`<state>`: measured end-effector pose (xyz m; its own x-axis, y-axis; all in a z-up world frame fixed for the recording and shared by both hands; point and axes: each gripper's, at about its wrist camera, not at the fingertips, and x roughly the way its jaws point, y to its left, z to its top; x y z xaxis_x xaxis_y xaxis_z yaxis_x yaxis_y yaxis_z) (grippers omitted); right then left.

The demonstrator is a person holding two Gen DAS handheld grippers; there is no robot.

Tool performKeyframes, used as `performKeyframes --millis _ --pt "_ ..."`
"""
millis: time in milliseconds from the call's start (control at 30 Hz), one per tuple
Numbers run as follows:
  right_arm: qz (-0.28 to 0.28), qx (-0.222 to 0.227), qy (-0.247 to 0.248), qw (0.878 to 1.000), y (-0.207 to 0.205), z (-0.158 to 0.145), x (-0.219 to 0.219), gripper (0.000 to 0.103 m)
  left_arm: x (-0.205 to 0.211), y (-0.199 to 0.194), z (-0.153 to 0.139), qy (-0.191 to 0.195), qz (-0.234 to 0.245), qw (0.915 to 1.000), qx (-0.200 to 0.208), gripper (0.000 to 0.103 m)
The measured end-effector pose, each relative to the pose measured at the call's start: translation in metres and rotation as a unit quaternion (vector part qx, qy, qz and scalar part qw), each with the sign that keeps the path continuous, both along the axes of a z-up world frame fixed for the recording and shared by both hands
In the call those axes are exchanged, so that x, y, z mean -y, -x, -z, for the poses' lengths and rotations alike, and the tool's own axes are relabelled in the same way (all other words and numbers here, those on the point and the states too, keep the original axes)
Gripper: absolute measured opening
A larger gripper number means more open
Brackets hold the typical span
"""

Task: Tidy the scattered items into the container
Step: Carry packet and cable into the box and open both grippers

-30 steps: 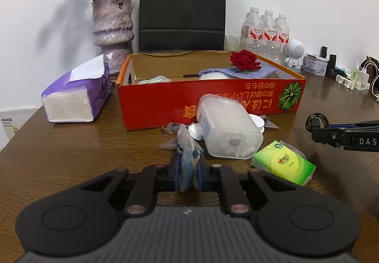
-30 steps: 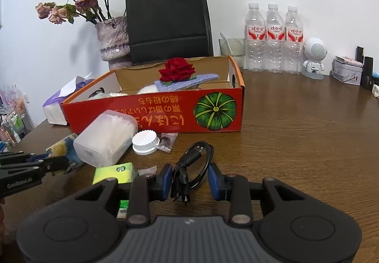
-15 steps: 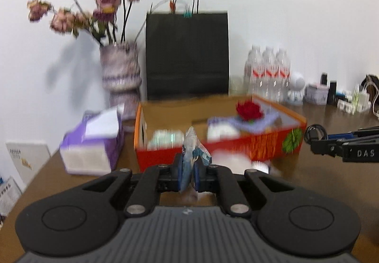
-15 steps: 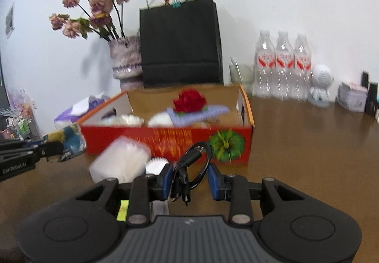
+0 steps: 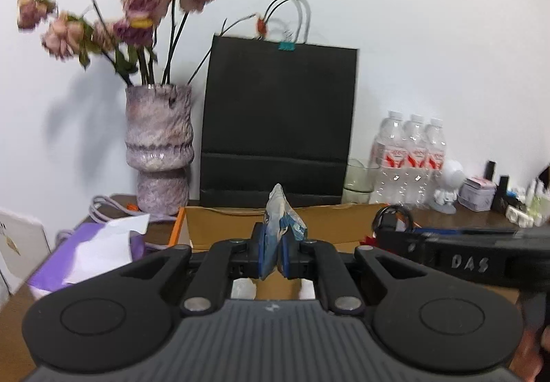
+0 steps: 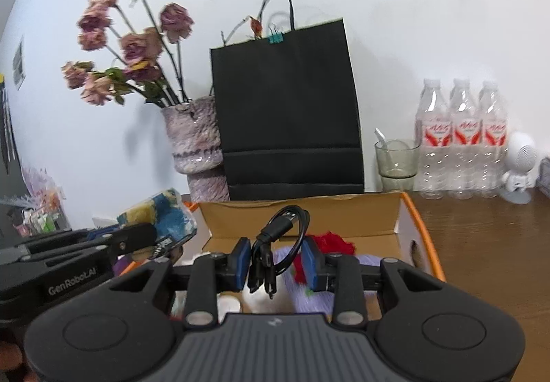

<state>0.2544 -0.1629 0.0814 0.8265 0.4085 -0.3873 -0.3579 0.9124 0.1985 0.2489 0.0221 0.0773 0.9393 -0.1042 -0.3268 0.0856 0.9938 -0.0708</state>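
We hold left gripper (image 5: pixel 276 256) above cardboard box (image 5: pixel 220 222), pads pinching crumpled blue-white packet (image 5: pixel 280 220); packet's lower part hidden between pads. Our right gripper (image 6: pixel 275 265) clamps coiled black cable (image 6: pixel 280 239), plugs dangling below pads, over box (image 6: pixel 409 230). We see box floor mostly blocked by gripper bodies: only red flower (image 6: pixel 335 241), bit of purple cloth (image 6: pixel 311 299) and whitish blurs show. Purple tissue pack (image 5: pixel 86 258) left of box, partly cut off. Vase (image 5: pixel 158 148), black bag (image 5: pixel 278 124) behind box.
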Motion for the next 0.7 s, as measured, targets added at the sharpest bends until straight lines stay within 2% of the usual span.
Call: performKeyframes --millis 100,233,300,333,367,400,433,467,500,533,600,700 --pt "-0.005 -0.016 0.014 1.000 -0.022 0.011 -0.012 0.031 -0.005 -0.017 0.011 0.003 -0.012 0.9997 -0.023 0.010" --pt "0.003 -0.035 0.034 0.999 -0.030 0.026 -0.013 0.031 -0.006 -0.025 0.023 -0.006 -0.015 0.9988 -0.046 0.011" --pt "0.003 -0.034 0.045 0.998 -0.030 0.026 -0.013 0.031 -0.005 -0.025 0.024 -0.008 -0.013 0.9984 -0.055 0.017" --pt "0.001 -0.034 0.054 0.998 -0.029 0.025 -0.014 0.032 -0.004 -0.024 0.023 -0.012 -0.013 0.9981 -0.059 0.039" --pt "-0.004 -0.034 0.066 0.997 -0.027 0.023 -0.015 0.033 -0.003 -0.023 0.022 -0.016 -0.019 0.9978 -0.062 0.078" --pt "-0.009 -0.035 0.078 0.996 -0.025 0.021 -0.017 0.048 -0.002 -0.021 0.020 -0.021 -0.039 0.9973 -0.059 0.093" --pt "-0.007 -0.037 0.087 0.996 -0.024 0.019 -0.017 0.062 -0.002 -0.019 0.018 -0.031 -0.066 0.9959 -0.053 0.100" --pt "0.006 -0.039 0.096 0.995 -0.024 0.016 -0.016 0.071 -0.003 -0.017 0.015 -0.038 -0.083 0.9948 -0.045 0.103" --pt "0.021 -0.039 0.101 0.994 -0.024 0.013 -0.014 0.094 -0.005 -0.016 0.013 -0.038 -0.083 0.9950 -0.040 0.103" --pt "0.028 -0.039 0.097 0.994 -0.024 0.010 -0.009 0.103 -0.008 -0.014 0.011 -0.031 -0.075 0.9960 -0.039 0.103" --pt "0.022 -0.043 0.070 0.996 -0.024 0.004 0.000 0.103 -0.010 -0.011 0.009 -0.012 -0.063 0.9972 -0.040 0.103" --pt "0.016 -0.050 0.046 0.998 -0.024 0.000 0.007 0.103 -0.005 -0.009 0.009 -0.019 -0.057 0.9974 -0.039 0.103"
